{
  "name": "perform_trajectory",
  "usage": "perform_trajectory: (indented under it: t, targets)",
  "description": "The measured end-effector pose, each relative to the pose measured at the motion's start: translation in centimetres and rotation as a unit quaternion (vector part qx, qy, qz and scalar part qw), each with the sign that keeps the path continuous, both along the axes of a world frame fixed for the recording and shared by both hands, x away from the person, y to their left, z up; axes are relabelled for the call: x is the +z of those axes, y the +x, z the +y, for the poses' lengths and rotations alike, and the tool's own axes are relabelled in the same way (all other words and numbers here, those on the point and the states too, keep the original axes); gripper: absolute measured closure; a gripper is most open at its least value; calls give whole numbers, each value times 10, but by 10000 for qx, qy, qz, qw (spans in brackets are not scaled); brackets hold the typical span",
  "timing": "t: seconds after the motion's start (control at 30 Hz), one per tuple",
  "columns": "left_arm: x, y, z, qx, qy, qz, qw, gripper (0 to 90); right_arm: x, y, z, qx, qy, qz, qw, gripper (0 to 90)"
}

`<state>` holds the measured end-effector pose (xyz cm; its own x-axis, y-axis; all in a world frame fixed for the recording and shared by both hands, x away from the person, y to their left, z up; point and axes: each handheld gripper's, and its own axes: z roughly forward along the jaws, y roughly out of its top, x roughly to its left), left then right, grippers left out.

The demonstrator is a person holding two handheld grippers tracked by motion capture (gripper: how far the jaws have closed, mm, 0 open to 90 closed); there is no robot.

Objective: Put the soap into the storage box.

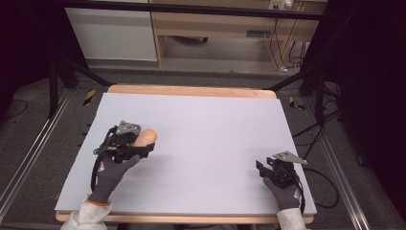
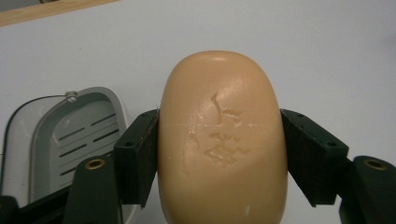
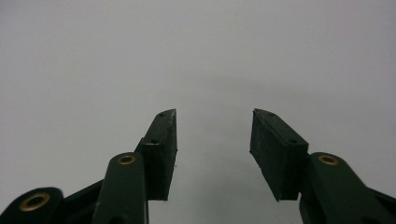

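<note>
**Inspector:** Surface: a pale mat (image 1: 201, 134) over a wooden table, bare across its middle. Dark floor and cabinets lie behind.

**Assistant:** And the soap?

**Inspector:** The soap (image 2: 222, 140) is tan, oval and dented on its face. It sits pinched between the pads (image 2: 142, 154) of the left gripper (image 1: 143, 146), over the mat's left side. The pads bear on its curved flanks, near the widest part.

**Assistant:** Risk?

**Inspector:** Slippage, in my judgement. Smooth, rounded sides give the pads little purchase. A tilt or a jolt could squirt the bar forward or let it rotate. A harder squeeze may mark it further.

**Assistant:** Anything beside it?

**Inspector:** A grey slotted dish (image 2: 70, 140) lies just left of the jaw in the left gripper view. A low carry could clip its rim and shove it.

**Assistant:** The other hand?

**Inspector:** The right gripper (image 3: 214, 130) sits at the mat's right, jaws spread and empty. It is well apart from the soap, too far to catch a drop.
</note>
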<state>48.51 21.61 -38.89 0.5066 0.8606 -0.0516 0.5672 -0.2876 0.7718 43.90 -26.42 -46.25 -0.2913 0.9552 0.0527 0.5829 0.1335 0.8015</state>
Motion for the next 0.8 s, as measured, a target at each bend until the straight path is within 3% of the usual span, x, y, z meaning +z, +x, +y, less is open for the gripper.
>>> perform_trajectory:
  t: [0.8]
  targets:
    - [-10,27,30,524,-10,80,9986,320,0,0,0,10,13,6,10000,510]
